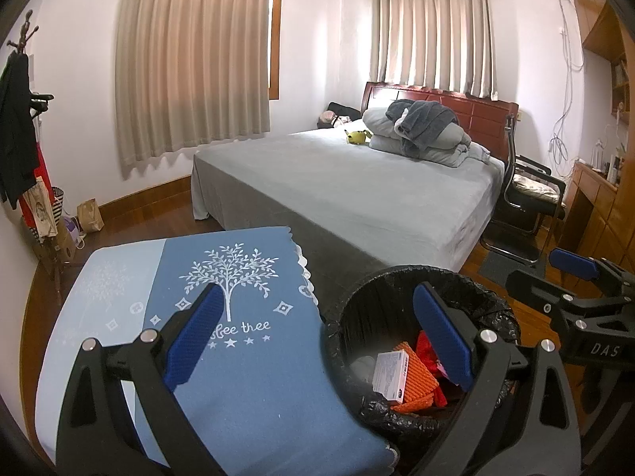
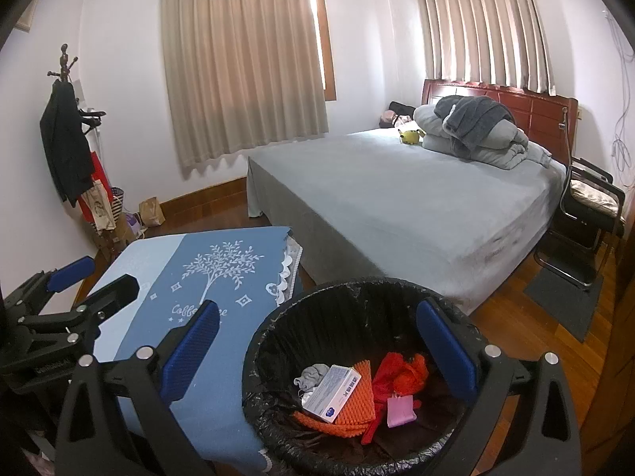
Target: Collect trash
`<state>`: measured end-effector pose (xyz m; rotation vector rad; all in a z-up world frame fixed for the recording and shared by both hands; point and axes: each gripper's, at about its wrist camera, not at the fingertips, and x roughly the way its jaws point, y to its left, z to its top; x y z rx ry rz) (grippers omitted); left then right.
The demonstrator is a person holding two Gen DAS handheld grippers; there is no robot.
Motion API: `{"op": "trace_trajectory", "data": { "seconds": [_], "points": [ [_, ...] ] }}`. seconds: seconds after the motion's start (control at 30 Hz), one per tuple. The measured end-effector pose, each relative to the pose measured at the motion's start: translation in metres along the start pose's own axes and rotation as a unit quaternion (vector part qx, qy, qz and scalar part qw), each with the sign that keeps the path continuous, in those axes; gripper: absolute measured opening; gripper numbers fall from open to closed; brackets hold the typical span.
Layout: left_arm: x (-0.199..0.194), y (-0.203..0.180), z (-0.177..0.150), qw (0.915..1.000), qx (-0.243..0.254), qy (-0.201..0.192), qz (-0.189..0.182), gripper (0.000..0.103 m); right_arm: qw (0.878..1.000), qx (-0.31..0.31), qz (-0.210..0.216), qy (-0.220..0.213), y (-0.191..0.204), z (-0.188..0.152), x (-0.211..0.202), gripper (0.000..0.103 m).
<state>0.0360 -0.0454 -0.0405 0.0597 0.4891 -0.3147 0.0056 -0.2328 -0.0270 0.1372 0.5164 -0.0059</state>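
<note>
Both grippers hang above the near end of the room with their blue-padded tongs spread wide and nothing between them. The left gripper (image 1: 317, 325) sits over the seam where the blue tablecloth (image 1: 238, 357) meets the trash bin (image 1: 345, 309), one finger above the cloth's white tree print and the other above the bin's mouth. The right gripper (image 2: 317, 345) is just to its right, straddling the bin (image 2: 278, 325) more squarely, and each gripper shows at the edge of the other's view. The bin stands on the floor, tight against the right side of the cloth-covered table and near the foot of the bed (image 2: 397, 206); it is lined with a crinkled black bag. The trash lies at its bottom: a white cardboard box (image 2: 335, 392) resting on an orange ridged sheet (image 2: 363, 392), a grey crumpled wad (image 2: 311, 375) to the left of the box, red crumpled wrapping (image 2: 401, 373) to the right, and a small pink bag (image 2: 401, 408) in front of the red. Farther off, the bed carries a heap of grey bedding (image 2: 472, 131) and a small yellow plush toy (image 2: 410, 136) near the wooden headboard. A black chair (image 2: 587, 206) stands at the bed's right, a coat rack (image 2: 67, 150) hung with dark clothes is against the left wall, and a brown paper bag (image 2: 152, 211) sits on the floor beneath the beige curtains (image 2: 242, 63).
</note>
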Motion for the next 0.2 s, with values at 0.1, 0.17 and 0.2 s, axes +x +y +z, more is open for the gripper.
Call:
{"op": "trace_trajectory", "data": {
  "seconds": [0.1, 0.17, 0.2],
  "points": [
    [0.0003, -0.0003, -0.0012, 1.0, 0.0, 0.001, 0.0, 0.094, 1.0, -0.001, 0.0, 0.0, 0.0002, 0.0003, 0.0, 0.098],
    [-0.0001, 0.0001, -0.0016, 1.0, 0.0, 0.001, 0.0, 0.094, 1.0, 0.0, 0.0, 0.0, 0.0002, 0.0002, -0.0001, 0.098],
    [-0.0005, 0.0004, -0.0019, 1.0, 0.0, 0.001, 0.0, 0.094, 1.0, 0.0, 0.0, 0.0, 0.0004, 0.0003, -0.0001, 0.098]
  ]
}}
